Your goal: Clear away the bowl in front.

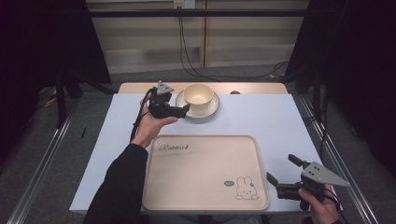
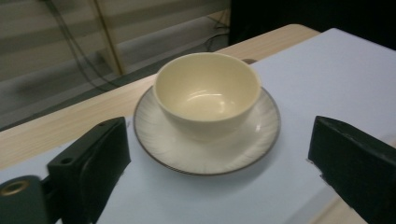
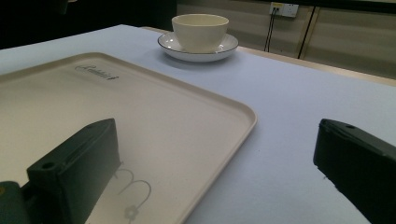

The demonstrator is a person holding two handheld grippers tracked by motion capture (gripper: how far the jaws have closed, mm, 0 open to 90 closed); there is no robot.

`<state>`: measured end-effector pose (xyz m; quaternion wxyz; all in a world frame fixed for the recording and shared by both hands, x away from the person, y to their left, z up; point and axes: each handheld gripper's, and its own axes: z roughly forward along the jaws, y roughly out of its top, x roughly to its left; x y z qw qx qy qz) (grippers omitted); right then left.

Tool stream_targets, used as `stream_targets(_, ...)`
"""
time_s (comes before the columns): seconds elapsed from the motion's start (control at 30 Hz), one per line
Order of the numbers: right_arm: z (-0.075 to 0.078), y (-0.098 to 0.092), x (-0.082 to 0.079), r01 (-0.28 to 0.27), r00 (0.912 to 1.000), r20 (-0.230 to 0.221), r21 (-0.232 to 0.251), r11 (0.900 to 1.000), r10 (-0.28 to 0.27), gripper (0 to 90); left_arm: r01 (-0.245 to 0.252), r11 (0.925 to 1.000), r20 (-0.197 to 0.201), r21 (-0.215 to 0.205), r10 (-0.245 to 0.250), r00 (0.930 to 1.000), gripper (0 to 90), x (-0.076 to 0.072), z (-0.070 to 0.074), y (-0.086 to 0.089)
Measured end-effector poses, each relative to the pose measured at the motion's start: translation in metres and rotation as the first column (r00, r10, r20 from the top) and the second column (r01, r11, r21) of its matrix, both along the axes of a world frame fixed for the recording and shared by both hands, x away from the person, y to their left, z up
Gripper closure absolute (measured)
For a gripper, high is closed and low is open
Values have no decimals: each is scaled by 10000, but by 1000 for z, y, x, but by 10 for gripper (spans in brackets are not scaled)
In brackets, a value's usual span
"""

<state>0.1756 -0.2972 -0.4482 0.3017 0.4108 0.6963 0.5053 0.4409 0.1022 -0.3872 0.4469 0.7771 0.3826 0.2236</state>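
1. Left gripper [image 1: 186,110] spread wide, nothing between the jaws, aimed at the near-left side of the saucer [image 1: 211,109]
2. Bowl [image 1: 198,95] seated upright in the centre of the saucer; saucer itself at the far edge of the table [image 1: 280,121], beyond the tray [image 1: 205,196]
3. Right gripper [image 1: 280,170] likewise spread and empty, well apart from the saucer, just beside the near-right corner of the tray
4. Risk: jaw tips striking the saucer rim on approach, likely to shove it toward the far table edge
5. Risk: gripping the saucer alone, likely to let the loose bowl slide or tip during lifting
6. Risk: thin glazed rim liable to slip from a shallow pinch
7. Surface: pale smooth sheet over a wooden tabletop
8. Room: dark curtains either side of the saucer's end, pale wall panels and cables behind it
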Motion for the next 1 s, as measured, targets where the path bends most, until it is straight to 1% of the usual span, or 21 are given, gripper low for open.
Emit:
stream_targets(0.07,0,0,0,21,10000,-5,8,10000,-21,2,-17,10000,-3,-64,17,10000,43,3,0,0)
stream_targets(0.1,0,0,0,70,10000,6,43,10000,-71,2,-118,9999,107,83,117,9999,42,9,0,-2)
stream_targets(0.17,0,-1,0,53,10000,-7,13,10000,-53,2,-182,9997,110,170,180,9998,57,15,0,-3)
stream_targets(0.2,0,-1,0,23,10000,27,20,10000,-23,2,-225,9997,36,43,225,9997,58,18,-1,-4)
stream_targets(0.27,0,-1,0,35,10000,75,25,10000,-35,2,-331,9994,-2,56,331,9995,58,23,-2,-6)
stream_targets(0.3,0,-1,0,43,10000,79,35,10000,-43,2,-398,9991,-50,174,399,9992,57,26,-3,-7)
stream_targets(0.37,0,-1,0,-6,10000,34,79,10000,6,2,-621,9980,-198,117,623,9979,63,31,-4,-11)
stream_targets(0.4,0,-1,0,7,10000,26,60,10000,-7,3,-556,9982,-237,226,561,9981,70,35,-5,-10)
stream_targets(0.43,0,-1,0,46,10000,12,27,10000,-46,2,-744,9971,-207,139,747,9970,70,37,-5,-12)
stream_targets(0.5,-1,-1,0,38,10000,-23,-5,10000,-38,1,-779,9968,-210,187,783,9967,73,44,-8,-14)
stream_targets(0.53,-1,-1,0,36,10000,-38,21,10000,-36,1,-823,9960,-338,344,835,9959,72,47,-10,-15)
stream_targets(0.57,-1,-1,0,0,10000,-48,25,10000,0,1,-891,9958,-481,230,901,9948,81,50,-13,-17)
stream_targets(0.63,-1,-1,0,26,10000,-28,44,10000,-26,1,-912,9956,-600,235,925,9939,88,57,-15,-17)
stream_targets(0.7,-1,-1,0,41,10000,13,33,10000,-41,1,-1122,9936,-641,80,1125,9916,79,64,-18,-18)
stream_targets(0.73,-1,-1,0,42,10000,2,47,10000,-42,1,-1061,9942,-799,163,1071,9910,76,67,-19,-19)
stream_targets(0.77,-1,-1,0,41,10000,-2,46,10000,-41,1,-1256,9919,-773,188,1267,9889,76,70,-21,-21)
stream_targets(0.8,-1,-1,0,22,10000,5,53,10000,-22,1,-1309,9904,-795,453,1342,9878,77,72,-21,-21)
stream_targets(0.87,-1,-1,0,-14,10000,8,53,10000,14,1,-1366,9892,-1122,524,1418,9835,81,78,-23,-22)
stream_targets(0.9,-1,-1,0,-26,10000,-17,59,10000,26,1,-1343,9885,-1219,696,1421,9823,81,80,-23,-21)
stream_targets(0.97,-1,-1,0,-38,10000,-1,51,10000,38,1,-1355,9885,-1342,668,1434,9805,82,84,-26,-22)
stream_targets(1.0,-1,-1,0,-53,10000,-19,58,10000,54,1,-1380,9871,-1281,816,1477,9807,85,85,-27,-22)
